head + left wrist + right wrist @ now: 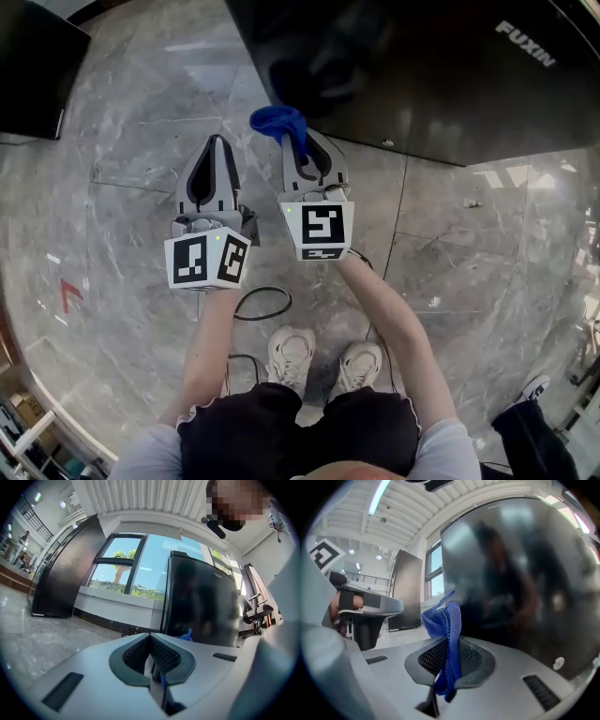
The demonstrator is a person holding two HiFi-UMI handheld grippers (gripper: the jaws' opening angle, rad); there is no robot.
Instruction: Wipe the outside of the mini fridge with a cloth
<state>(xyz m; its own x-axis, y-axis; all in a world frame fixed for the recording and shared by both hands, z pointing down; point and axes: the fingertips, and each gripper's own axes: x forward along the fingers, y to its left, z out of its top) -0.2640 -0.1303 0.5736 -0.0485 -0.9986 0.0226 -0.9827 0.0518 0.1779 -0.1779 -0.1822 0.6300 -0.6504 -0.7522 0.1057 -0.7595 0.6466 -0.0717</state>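
Ahead of you, upper right in head view: black fridge [422, 75], white FUXIN logo [526, 43] near its corner. It stands on the grey marble floor [131, 131].

Your right gripper [300, 142] points at the fridge, jaws clamped on the blue cloth [277, 120]. The cloth bunches out past the jaw tips, at the fridge's lower edge. No view shows whether it touches the door.

Right gripper view agrees. The cloth [448, 630] is pinched between the ribbed pads. One end sticks up in front of the glossy fridge [520, 573] face. The other hangs into the slot behind the jaws. Your other gripper shows at that view's left edge.

Your left gripper [217, 142] sits just beside the right one, roughly parallel and a bit further back from the fridge. In left gripper view its jaws are together, tips meeting, with nothing between the pads.

In that view the fridge [201, 597] is right of centre, with a scrap of cloth [188, 635] showing low against it. A tall black cabinet [65, 573] stands to the left, well apart from the fridge. A window [126, 569] lies between the two.

On the floor, a black cable [262, 302] loops just in front of your white shoes [291, 352].
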